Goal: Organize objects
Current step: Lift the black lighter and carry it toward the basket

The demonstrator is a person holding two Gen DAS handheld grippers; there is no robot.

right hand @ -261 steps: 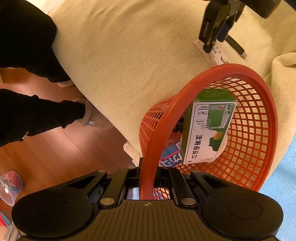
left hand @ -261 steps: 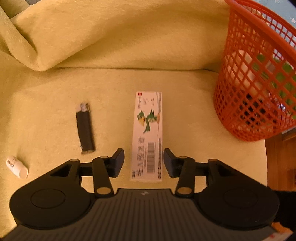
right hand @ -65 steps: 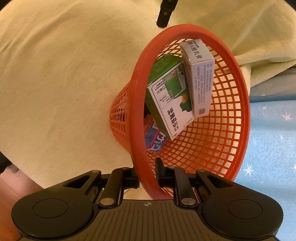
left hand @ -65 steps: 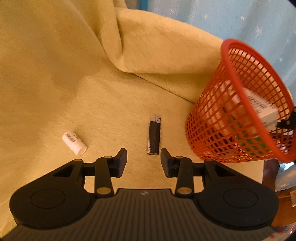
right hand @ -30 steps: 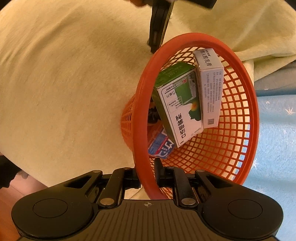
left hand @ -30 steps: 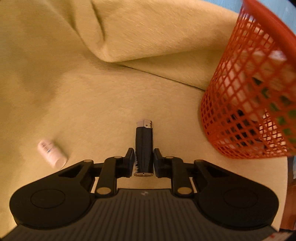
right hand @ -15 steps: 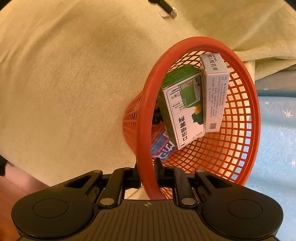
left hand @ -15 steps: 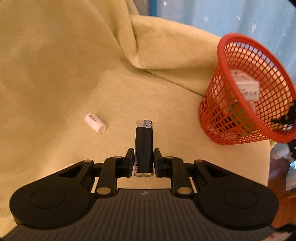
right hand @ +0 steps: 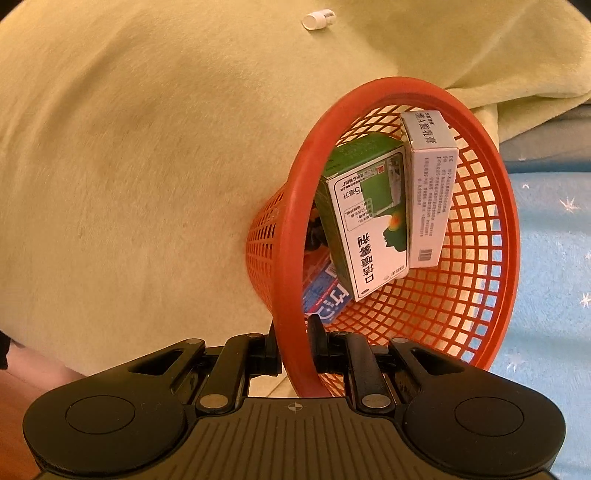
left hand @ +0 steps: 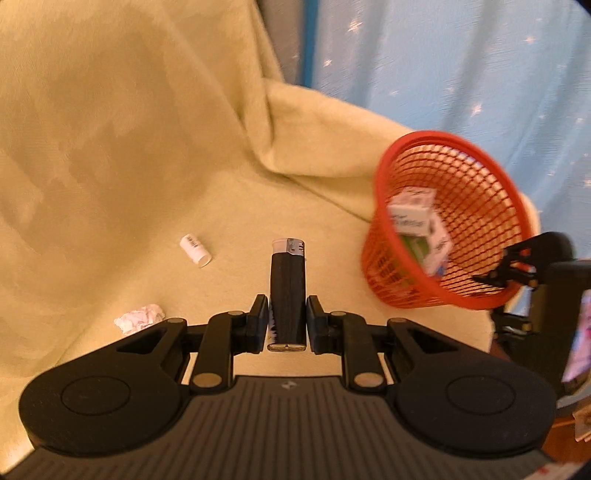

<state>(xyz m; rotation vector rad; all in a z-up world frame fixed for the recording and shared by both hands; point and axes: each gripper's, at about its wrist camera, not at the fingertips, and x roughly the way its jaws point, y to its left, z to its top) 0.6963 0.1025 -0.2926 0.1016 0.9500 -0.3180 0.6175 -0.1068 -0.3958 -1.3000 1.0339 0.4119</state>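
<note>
My left gripper (left hand: 287, 320) is shut on a black lighter (left hand: 287, 291), which is held above the yellow blanket (left hand: 110, 147) with its silver top pointing forward. To its right stands the red mesh basket (left hand: 476, 295), tilted, with boxes inside. My right gripper (right hand: 293, 349) is shut on the basket's rim (right hand: 291, 258). Inside the basket lie a green-and-white box (right hand: 365, 221), a white box (right hand: 428, 188) and a blue packet (right hand: 325, 295). A small white vial (left hand: 195, 250) lies on the blanket to the lighter's left, also visible as the vial (right hand: 318, 18) in the right wrist view.
A crumpled scrap of paper (left hand: 139, 318) lies near my left finger. A blanket fold (left hand: 314, 147) rises behind the basket, and a pale blue star-patterned cloth (left hand: 461, 74) hangs beyond it. The right gripper's body (left hand: 535, 280) shows at the basket's far side.
My left gripper has lifted higher with the lighter in it, so the blanket and basket look farther away and the paper scrap has come into view. The right gripper keeps its hold on the rim.
</note>
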